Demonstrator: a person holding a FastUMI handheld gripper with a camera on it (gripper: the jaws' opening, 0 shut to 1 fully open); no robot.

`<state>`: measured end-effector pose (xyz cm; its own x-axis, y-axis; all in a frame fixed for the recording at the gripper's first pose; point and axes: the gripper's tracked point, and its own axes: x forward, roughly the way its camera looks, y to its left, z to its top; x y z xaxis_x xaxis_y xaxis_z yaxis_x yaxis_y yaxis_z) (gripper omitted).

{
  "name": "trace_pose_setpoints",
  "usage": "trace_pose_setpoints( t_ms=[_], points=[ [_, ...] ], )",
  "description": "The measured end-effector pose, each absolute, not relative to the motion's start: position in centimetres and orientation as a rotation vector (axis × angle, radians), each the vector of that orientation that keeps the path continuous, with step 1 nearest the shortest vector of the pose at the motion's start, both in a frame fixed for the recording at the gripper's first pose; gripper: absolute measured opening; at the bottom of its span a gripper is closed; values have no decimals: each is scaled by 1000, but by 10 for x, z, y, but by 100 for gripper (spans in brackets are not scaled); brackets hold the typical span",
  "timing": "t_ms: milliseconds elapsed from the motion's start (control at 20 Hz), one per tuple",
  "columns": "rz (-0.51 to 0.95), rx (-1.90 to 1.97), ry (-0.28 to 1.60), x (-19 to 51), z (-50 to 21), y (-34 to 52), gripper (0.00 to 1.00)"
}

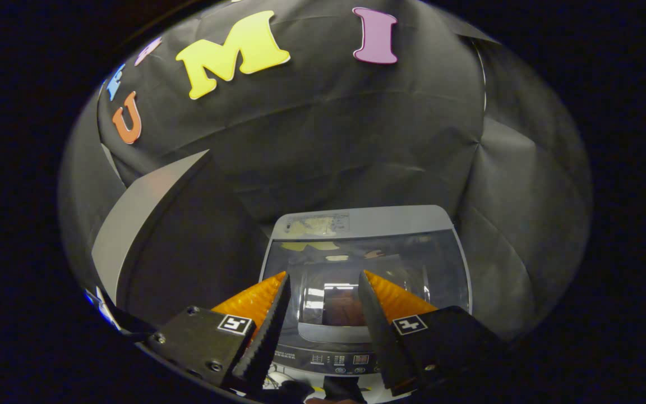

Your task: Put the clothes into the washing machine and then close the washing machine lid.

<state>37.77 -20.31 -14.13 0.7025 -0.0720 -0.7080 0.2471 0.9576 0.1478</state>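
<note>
A grey top-loading washing machine [356, 220] stands below and ahead of my fingers. Its glass lid [407, 264] lies flat and closed over the tub, and it mirrors the wall above. Through the glass, between my fingers, I see a dim reddish-brown shape [344, 310]; I cannot tell whether it is cloth. The control panel [337, 359] runs along the machine's near edge, under my fingers. My gripper [324, 275] hovers above the lid, open, with nothing between its fingers.
A tall grey panel [143, 224] with a dark side face stands just left of the machine, close to my left finger [270, 325]. Black cloth walls enclose the machine behind and to the right.
</note>
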Motion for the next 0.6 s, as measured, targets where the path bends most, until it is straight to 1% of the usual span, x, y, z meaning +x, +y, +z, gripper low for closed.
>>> trace_pose_setpoints(
  t_ms=[300,600],
  points=[
    [-290,217,718,332,-119,-193,77],
    [-365,183,666,285,-101,-158,77]
  ],
)
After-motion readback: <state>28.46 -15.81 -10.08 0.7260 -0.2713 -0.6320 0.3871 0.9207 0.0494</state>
